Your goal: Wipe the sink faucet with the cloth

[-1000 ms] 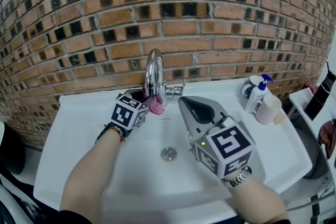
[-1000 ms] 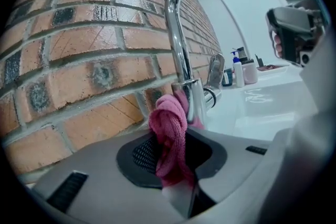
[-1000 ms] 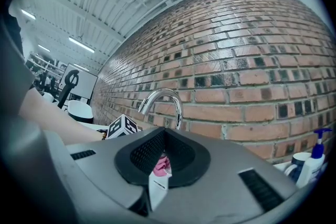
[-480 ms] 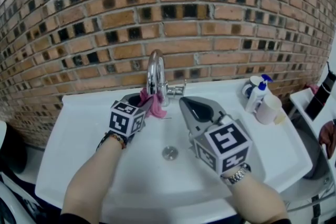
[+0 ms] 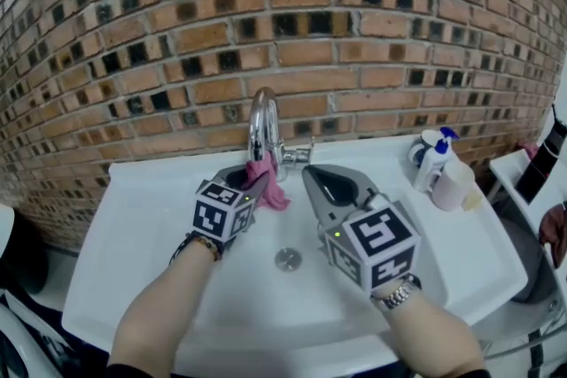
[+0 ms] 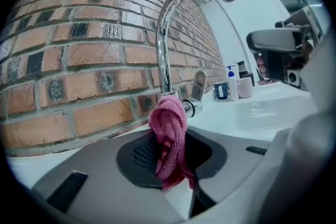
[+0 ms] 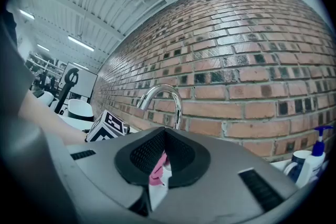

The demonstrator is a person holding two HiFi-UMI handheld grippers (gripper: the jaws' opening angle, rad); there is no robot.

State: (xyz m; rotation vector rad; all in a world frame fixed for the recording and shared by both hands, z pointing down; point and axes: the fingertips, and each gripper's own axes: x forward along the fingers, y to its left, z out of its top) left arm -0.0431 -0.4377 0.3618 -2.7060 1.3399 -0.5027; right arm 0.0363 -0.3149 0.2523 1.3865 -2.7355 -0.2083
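Your left gripper clamps the bunched pink cloth and presses it against the foot of the curved chrome faucet. You look mid-wipe, so next rub up the neck. Your right gripper hovers beside it, closed and empty.

Pink cloth, chrome faucet
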